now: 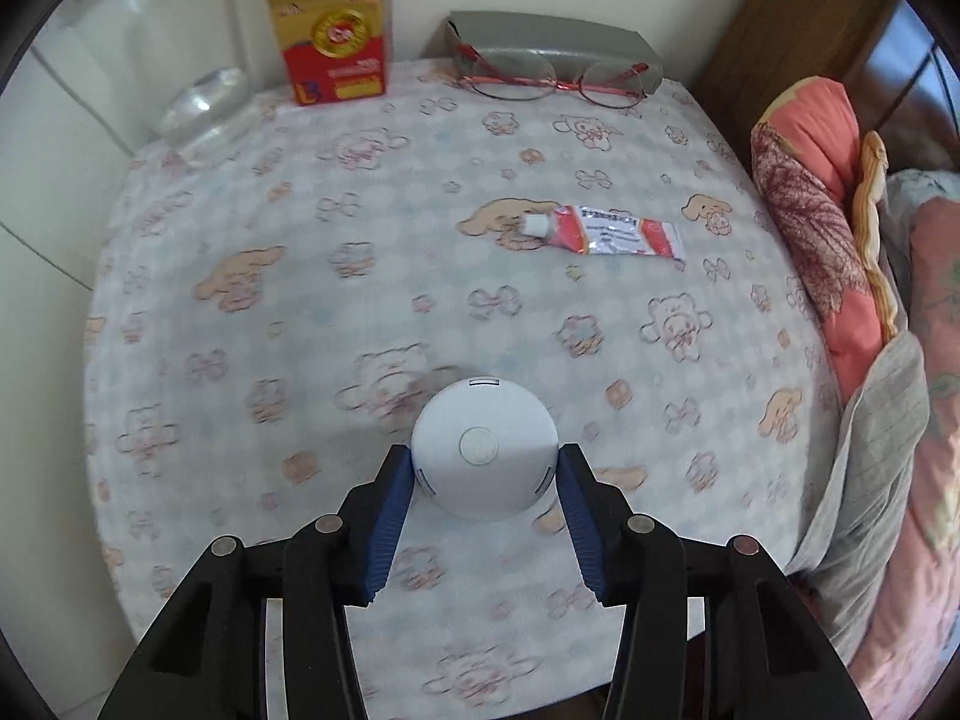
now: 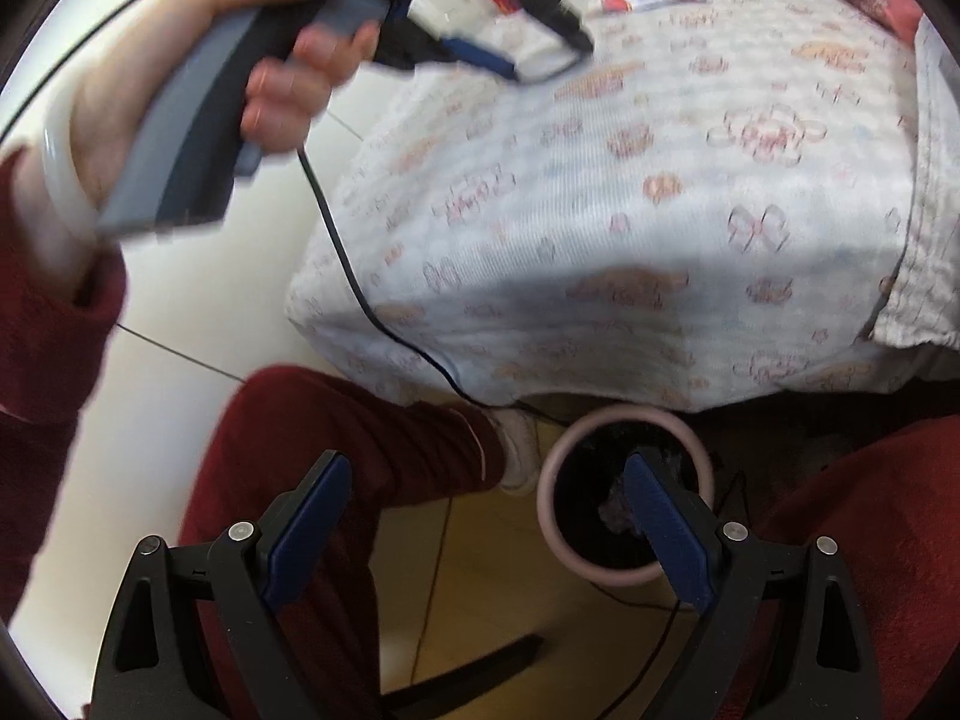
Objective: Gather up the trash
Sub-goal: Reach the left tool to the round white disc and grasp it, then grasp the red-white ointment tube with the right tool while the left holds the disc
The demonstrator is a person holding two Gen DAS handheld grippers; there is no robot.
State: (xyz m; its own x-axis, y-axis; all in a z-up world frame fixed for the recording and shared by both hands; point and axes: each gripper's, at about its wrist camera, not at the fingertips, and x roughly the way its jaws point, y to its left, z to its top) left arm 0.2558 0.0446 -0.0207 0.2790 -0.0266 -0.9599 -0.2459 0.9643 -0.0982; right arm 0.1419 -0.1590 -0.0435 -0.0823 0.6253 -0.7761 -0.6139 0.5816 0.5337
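Note:
In the left wrist view my left gripper (image 1: 485, 465) is shut on a round white device (image 1: 483, 449), its blue pads pressing both sides, just above the patterned tablecloth (image 1: 300, 312). A crumpled red-and-white ointment tube (image 1: 606, 231) lies on the cloth farther ahead to the right. In the right wrist view my right gripper (image 2: 486, 516) is open and empty, held low over the floor. A pink-rimmed bin (image 2: 624, 498) with a black liner stands under the table edge, right by the right finger. The left gripper (image 2: 480, 18) shows at the top, held in a hand.
A yellow-and-red carton (image 1: 327, 18), a clear glass object (image 1: 204, 111), and red-framed glasses (image 1: 552, 75) on a grey case (image 1: 552, 39) stand at the back. Bedding (image 1: 840, 252) lies to the right. A black cable (image 2: 348, 264) hangs down past red-clad legs (image 2: 336, 438).

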